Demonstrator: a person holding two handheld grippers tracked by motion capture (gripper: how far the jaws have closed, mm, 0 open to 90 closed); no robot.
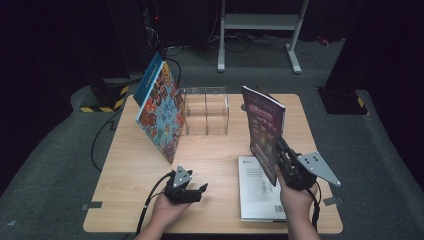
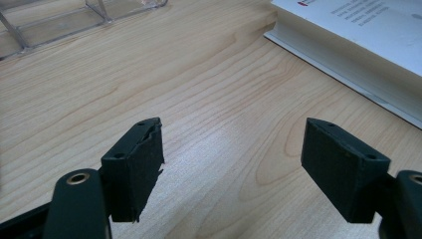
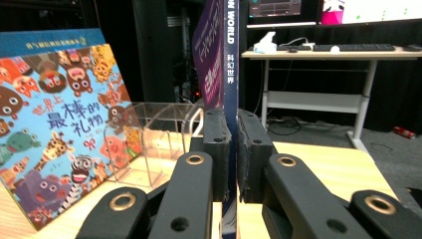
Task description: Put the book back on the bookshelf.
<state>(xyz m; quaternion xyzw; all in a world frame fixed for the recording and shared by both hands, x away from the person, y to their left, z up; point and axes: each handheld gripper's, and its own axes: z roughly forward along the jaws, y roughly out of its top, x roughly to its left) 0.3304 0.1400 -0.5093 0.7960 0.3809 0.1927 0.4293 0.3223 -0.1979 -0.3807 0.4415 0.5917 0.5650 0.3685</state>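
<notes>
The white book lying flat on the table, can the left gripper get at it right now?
Probably yes. The left gripper has its jaws open and empty, and bare wooden table lies between it and the white book. The right gripper, holding the upright purple magazine, stands over the book's far side.

This looks like a lab or recording room set up for tests. A lone wooden bench [image 1: 215, 165] stands on grey carpet [image 1: 60, 165], and dark walls close in around it. Behind the bench, cables [image 1: 235, 42] trail over the floor beside a white metal frame [image 1: 260, 30], and yellow-black hazard tape [image 1: 107, 102] marks its far left corner. Beyond the bench stands a desk [image 3: 318, 55] with a keyboard [image 3: 353, 48] and lit screens [image 3: 273, 7].
</notes>
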